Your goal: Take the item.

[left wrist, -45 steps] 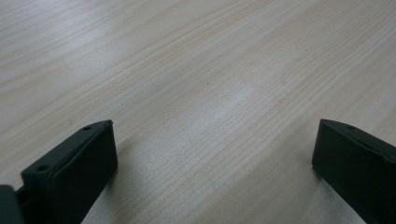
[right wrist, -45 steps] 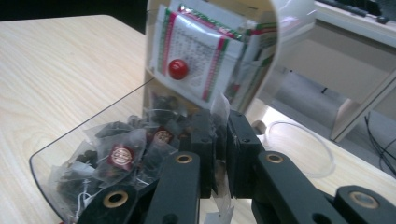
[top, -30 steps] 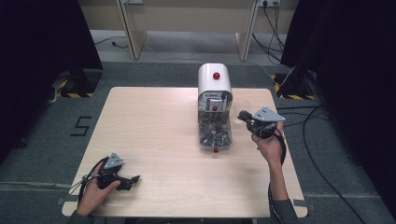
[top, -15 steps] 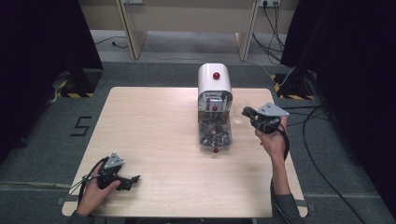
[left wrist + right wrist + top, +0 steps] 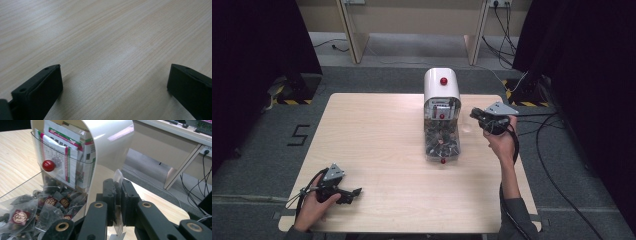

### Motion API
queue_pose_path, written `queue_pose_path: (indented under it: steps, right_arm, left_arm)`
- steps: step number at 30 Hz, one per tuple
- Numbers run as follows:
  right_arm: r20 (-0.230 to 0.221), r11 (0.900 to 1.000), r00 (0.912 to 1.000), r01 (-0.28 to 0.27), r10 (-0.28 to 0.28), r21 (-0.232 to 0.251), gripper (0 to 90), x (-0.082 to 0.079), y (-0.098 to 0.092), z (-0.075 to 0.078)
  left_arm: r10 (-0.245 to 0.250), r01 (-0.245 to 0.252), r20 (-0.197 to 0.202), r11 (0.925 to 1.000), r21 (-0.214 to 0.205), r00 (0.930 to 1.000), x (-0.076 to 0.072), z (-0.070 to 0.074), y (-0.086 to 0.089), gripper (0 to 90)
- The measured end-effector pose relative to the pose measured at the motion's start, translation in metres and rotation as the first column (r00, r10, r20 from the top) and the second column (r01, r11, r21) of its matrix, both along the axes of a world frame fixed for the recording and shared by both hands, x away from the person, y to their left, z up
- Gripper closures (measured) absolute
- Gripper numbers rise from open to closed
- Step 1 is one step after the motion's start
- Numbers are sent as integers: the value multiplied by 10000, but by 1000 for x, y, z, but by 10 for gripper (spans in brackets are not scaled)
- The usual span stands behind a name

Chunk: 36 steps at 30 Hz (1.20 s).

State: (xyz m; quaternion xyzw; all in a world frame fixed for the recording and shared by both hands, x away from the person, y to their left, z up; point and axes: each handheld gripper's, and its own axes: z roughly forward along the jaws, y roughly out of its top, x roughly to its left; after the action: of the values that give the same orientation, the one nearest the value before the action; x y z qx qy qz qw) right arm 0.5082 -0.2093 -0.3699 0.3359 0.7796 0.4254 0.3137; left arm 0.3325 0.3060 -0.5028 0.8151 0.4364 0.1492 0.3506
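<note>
A white dispenser [image 5: 442,84] with red knobs stands mid-table, and its clear front bin [image 5: 442,144] is full of small tea sachets [image 5: 50,206]. Just right of it my right gripper [image 5: 475,114] hovers, raised off the table and pointing at the dispenser's side. In the right gripper view that gripper [image 5: 118,187] is shut on a clear tea sachet [image 5: 117,175], whose top edge sticks up between the jaws. Near the table's front left corner my left gripper [image 5: 354,192] lies low over bare wood. The left gripper view shows the left gripper [image 5: 113,77] open, nothing between its jaws.
Printed paper packets [image 5: 62,157] stand inside the dispenser [image 5: 105,142] behind the bin. The wooden table [image 5: 377,130] has bare room on its left half. Cables [image 5: 557,165] run over the floor to the right.
My right gripper has moved a little farther back and up beside the dispenser, still holding the sachet. The left gripper has stayed put.
</note>
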Motion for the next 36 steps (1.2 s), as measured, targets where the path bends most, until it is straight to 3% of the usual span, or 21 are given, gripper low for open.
queue_pose_path:
  steps: [22, 36]
  right_arm:
    - [-403, 9992, 9984, 405, -405, 8, 840, 23, 1, -2]
    - [-585, 9974, 9957, 726, -723, 26, 841, 46, 7, -7]
  left_arm:
    - [0, 0, -1, 10000, -1, 10000, 0, 0, 0, 0]
    - [-8, 8, -10, 10000, 6, 10000, 0, 0, 0, 0]
